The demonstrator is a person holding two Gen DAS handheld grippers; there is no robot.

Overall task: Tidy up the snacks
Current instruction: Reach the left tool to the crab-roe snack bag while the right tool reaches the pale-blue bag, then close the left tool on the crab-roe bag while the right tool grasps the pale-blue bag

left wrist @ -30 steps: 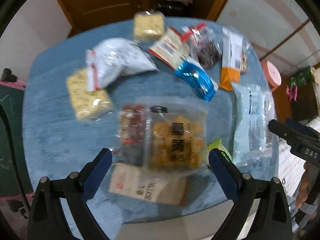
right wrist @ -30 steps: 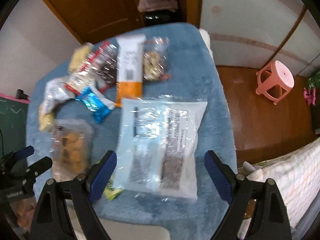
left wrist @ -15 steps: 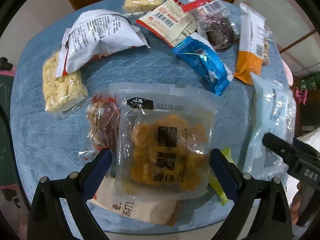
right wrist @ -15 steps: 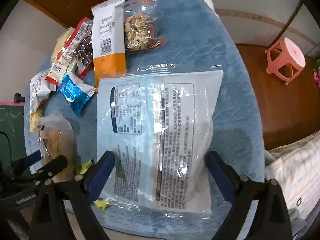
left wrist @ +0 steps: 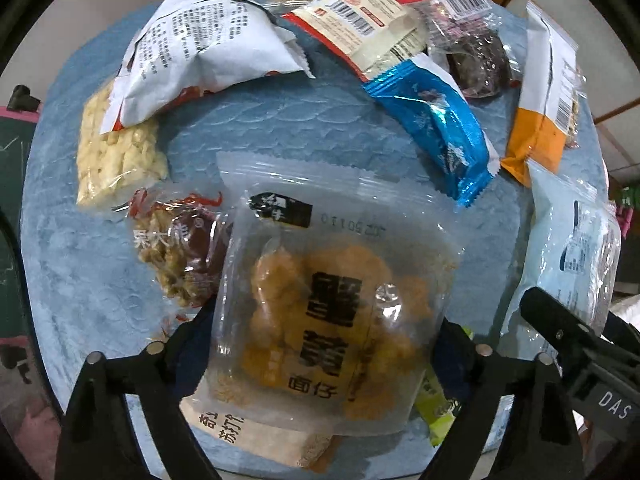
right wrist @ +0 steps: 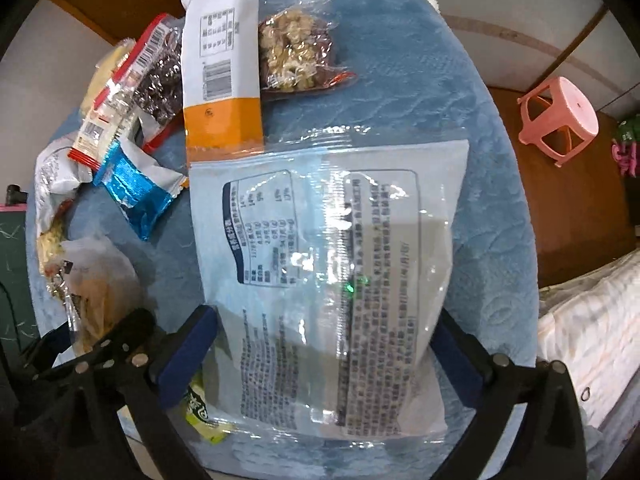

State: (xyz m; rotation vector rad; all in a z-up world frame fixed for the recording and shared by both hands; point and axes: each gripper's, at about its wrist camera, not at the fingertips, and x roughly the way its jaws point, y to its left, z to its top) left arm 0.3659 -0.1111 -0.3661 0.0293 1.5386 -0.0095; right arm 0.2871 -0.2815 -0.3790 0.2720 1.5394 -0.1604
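Observation:
Many snack packs lie on a blue-covered table. My left gripper is open, its fingers on either side of a clear pack of yellow fried balls. My right gripper is open, its fingers on either side of a large pale blue flat bag. That bag also shows at the right of the left wrist view. The fried-ball pack shows at the left of the right wrist view. Whether the fingers touch the packs is unclear.
In the left wrist view lie a white crumpled bag, a puffed-rice block, a nut pack, a blue wrapper, an orange-and-white pack and a beige pack. A pink stool stands on the floor at right.
Both grippers have come down and forward to the table. The fried-ball pack now lies between my left fingers and the pale blue bag between my right fingers.

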